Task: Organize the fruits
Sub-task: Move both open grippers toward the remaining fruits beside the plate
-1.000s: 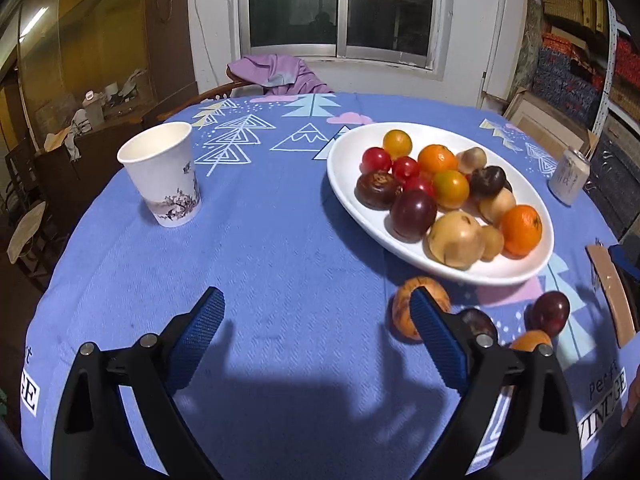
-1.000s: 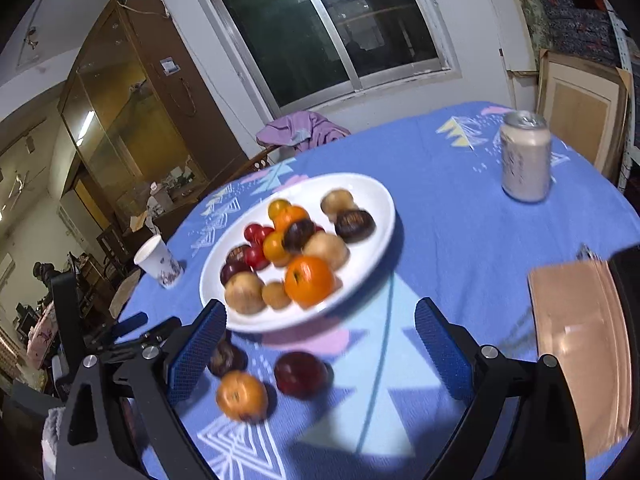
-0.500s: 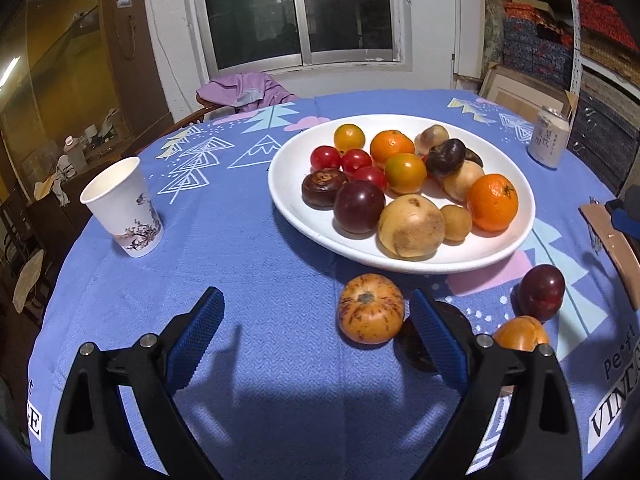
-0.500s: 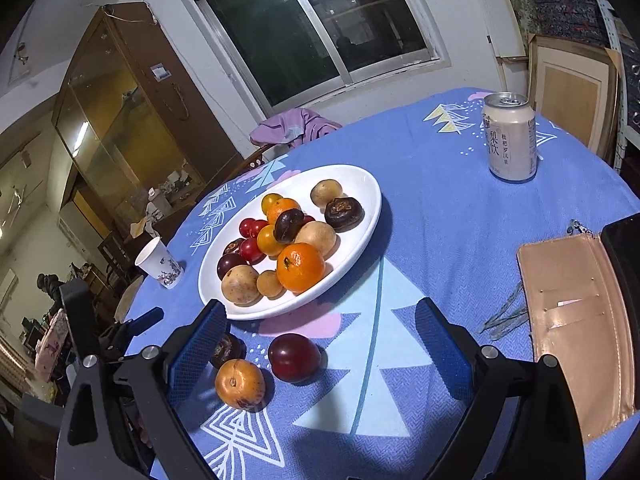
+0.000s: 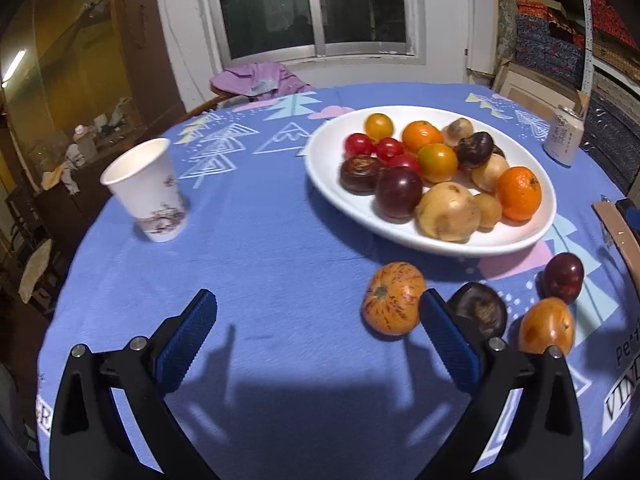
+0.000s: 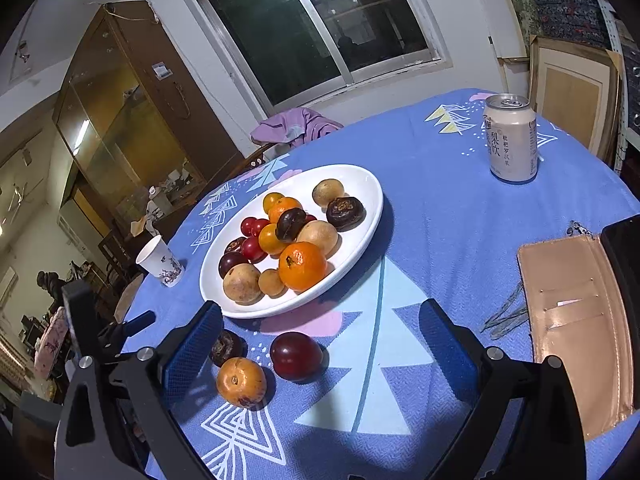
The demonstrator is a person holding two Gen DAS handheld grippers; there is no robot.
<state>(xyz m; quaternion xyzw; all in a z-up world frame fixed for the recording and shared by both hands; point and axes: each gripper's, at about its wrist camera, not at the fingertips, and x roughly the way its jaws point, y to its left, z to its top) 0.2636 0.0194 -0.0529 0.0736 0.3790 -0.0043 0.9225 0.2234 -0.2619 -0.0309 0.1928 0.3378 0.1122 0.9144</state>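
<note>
Warm indoor light from above; the window [image 5: 316,4] is dark, with a lamp's glare in the right wrist view. Soft shadows darken the tablecloth's [image 5: 256,248] near edge. Fisheye bending, black corners; focus sharp

Chinese characters "梨饮" on the drink can [image 6: 512,138]; partial "VIN" lettering at the tablecloth [image 5: 280,248] edge

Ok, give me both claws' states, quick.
Left claw: jaws opening, nothing between them.
Right claw: open, holding nothing.
</note>
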